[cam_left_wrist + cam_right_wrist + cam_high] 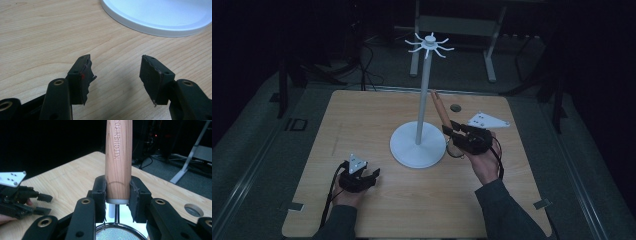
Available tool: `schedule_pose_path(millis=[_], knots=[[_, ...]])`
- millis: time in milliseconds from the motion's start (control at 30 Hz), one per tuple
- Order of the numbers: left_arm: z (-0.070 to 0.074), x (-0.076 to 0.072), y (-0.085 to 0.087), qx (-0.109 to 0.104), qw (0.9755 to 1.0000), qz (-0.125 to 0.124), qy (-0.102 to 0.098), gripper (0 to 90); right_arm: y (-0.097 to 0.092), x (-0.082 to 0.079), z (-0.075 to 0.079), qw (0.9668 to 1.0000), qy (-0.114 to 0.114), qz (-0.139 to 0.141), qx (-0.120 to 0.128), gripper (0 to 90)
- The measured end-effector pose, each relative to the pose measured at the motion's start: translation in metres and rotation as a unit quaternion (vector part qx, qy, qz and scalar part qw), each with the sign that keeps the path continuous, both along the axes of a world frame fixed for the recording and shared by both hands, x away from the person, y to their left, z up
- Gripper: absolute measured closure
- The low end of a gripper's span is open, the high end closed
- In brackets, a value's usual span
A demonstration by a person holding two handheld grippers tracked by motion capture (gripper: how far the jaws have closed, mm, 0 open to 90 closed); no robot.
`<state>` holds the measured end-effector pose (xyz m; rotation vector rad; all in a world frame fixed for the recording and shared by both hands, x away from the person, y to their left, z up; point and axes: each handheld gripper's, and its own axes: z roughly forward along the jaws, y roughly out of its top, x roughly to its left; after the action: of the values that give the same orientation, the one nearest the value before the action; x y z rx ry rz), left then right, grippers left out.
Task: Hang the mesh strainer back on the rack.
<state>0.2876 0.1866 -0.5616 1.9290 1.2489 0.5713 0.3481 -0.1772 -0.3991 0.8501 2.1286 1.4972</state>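
Note:
A white stand (424, 90) with a ring of hooks (430, 46) on top rises from a round base (417, 146) at the table's middle. Just right of the pole, my right gripper (451, 129) is shut on a small strainer's wooden handle (439, 106), which slants up and away. In the right gripper view the pads (100, 192) clamp the handle (119, 157) near its lower end, and the mesh bowl (117, 233) hangs below the jaws. My left gripper (371, 176) rests low at the front left, open and holding nothing (116, 72), facing the base (160, 17).
A small round hole (456, 107) sits in the wooden tabletop (362, 120) behind my right hand. Metal frame legs (490, 55) and cables lie on the dark floor beyond the far edge. The left gripper (46, 204) lies off to the left in the right gripper view.

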Motion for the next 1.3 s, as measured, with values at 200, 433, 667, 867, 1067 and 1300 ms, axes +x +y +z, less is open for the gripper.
schedule_pose_path(millis=[200,433,667,867,1067,1300], knots=[[0.0,0.0,0.0,0.0,1.0,0.0,-0.001,43.1,-0.002,0.0,0.005,0.9999,-0.004,0.001,0.014,69.6],[0.0,0.0,0.0,-0.002,1.0,0.001,-0.001,43.0,-0.003,0.0,0.011,0.9994,-0.01,0.001,0.032,69.6],[0.0,0.0,0.001,-0.002,1.0,0.001,-0.001,43.0,-0.005,0.002,0.016,0.9986,-0.011,0.001,0.051,69.6],[0.0,0.0,0.001,-0.002,1.0,0.002,-0.001,43.0,-0.006,0.003,0.02,0.998,-0.013,0.001,0.062,69.6],[0.0,0.0,0.001,-0.002,1.0,0.002,-0.001,42.9,-0.006,0.003,0.026,0.9975,-0.021,-0.001,0.068,69.6],[0.0,0.0,0.001,-0.002,1.0,0.002,-0.001,42.8,-0.006,0.003,0.031,0.9969,-0.027,-0.001,0.073,69.6]])
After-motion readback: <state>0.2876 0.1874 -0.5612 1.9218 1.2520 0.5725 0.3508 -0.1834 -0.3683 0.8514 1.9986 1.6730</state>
